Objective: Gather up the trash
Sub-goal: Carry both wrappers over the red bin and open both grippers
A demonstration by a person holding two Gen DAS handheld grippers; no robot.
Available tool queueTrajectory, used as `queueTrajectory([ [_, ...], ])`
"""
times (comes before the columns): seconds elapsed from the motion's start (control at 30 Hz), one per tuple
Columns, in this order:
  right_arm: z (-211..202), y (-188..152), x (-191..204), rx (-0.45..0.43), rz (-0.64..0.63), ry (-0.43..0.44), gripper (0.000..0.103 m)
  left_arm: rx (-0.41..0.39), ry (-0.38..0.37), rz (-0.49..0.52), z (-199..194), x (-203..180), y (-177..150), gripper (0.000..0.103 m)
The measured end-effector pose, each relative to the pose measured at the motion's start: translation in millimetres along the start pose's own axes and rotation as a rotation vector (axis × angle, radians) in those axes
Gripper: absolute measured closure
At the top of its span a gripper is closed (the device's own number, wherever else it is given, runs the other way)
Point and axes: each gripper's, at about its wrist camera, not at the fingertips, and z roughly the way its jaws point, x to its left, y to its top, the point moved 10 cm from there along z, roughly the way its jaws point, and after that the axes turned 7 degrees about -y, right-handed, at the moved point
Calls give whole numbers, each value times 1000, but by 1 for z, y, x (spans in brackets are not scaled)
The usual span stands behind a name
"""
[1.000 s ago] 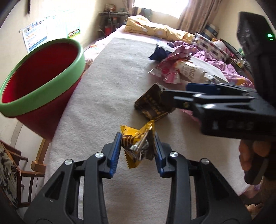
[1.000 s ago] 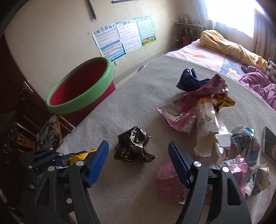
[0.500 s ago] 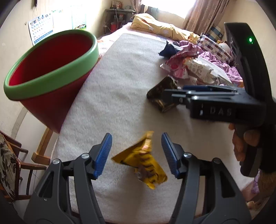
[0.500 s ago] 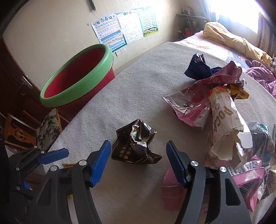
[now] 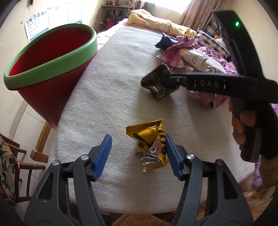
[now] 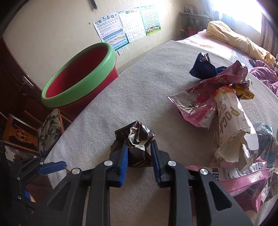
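yellow wrapper point(image 5: 150, 145) dropped, right gripper point(image 6: 139, 156) now clamping brown wrapper point(image 6: 134, 144)

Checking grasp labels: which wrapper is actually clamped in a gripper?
The dark brown wrapper, pinched by the right gripper. The yellow wrapper lies loose between open left jaws.

Cream wall point(image 6: 52, 26), posters point(image 6: 126, 26), bright window point(image 6: 239, 10), wooden chair point(image 6: 20, 132)

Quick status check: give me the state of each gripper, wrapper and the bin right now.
Left gripper: open, fingers clear of trash.
Yellow wrapper: lying loose on the table between the left fingers.
Right gripper: jaws have just been closing, now shut on the brown wrapper.
Brown wrapper: crumpled, pinched, resting on the table.
Red bin: open-topped, nothing visible inside.
Wrapper pile: untouched, heaped.
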Motion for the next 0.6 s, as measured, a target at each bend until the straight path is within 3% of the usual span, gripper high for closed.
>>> queueTrajectory([
  [0.07,-3,2,2,-13,3,4,79,16,-7,-10,5,2,-2,61],
  [0.13,-8,3,2,-29,11,7,79,19,-7,-16,9,3,-2,63],
  [0.2,-14,5,3,-49,25,12,79,14,-7,-9,10,2,0,73],
  [0.3,-25,10,4,-81,50,14,79,4,-16,-22,9,6,5,79],
  [0.6,-69,37,22,-219,46,-5,79,-161,68,-18,-32,33,50,83],
])
